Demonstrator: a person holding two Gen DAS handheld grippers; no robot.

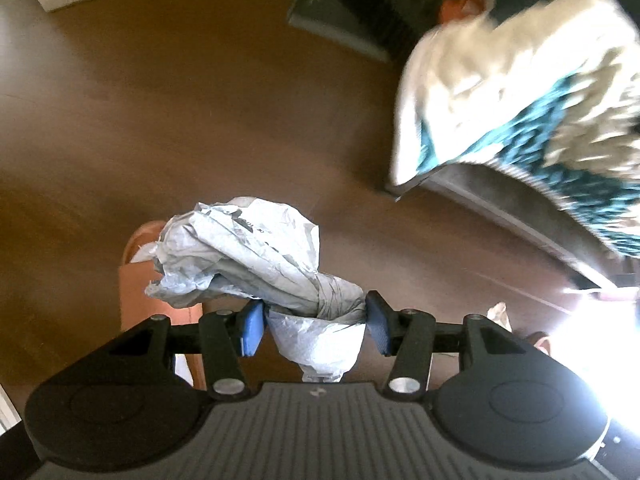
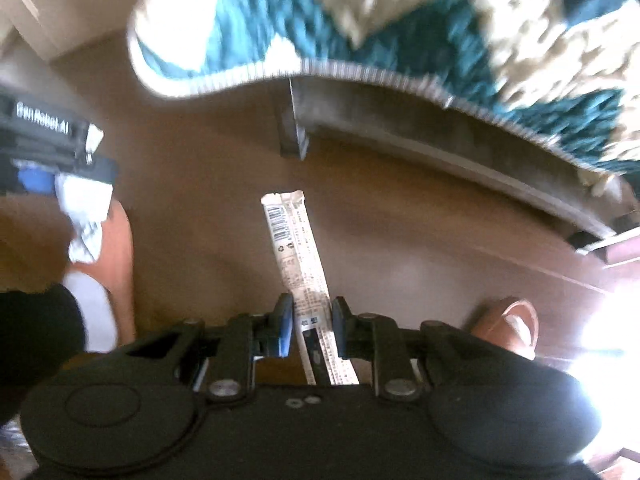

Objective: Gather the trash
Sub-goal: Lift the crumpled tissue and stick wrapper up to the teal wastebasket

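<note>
My left gripper (image 1: 316,320) is shut on a crumpled grey-white paper wad (image 1: 248,256), held above the brown floor; its blue pads press the twisted neck of the wad. In the right wrist view my right gripper (image 2: 310,326) is shut on a long white snack wrapper (image 2: 294,248) with a barcode, which sticks forward over the floor. The left gripper (image 2: 52,160) with its paper shows at the left edge of the right wrist view.
A teal-and-cream patterned cloth (image 1: 528,92) hangs over a low piece of furniture (image 2: 420,132) ahead and to the right. A person's orange slippers (image 2: 508,324) stand on the brown floor (image 1: 180,120). A dark bin (image 1: 352,12) stands at the back. Bright glare fills the right edge.
</note>
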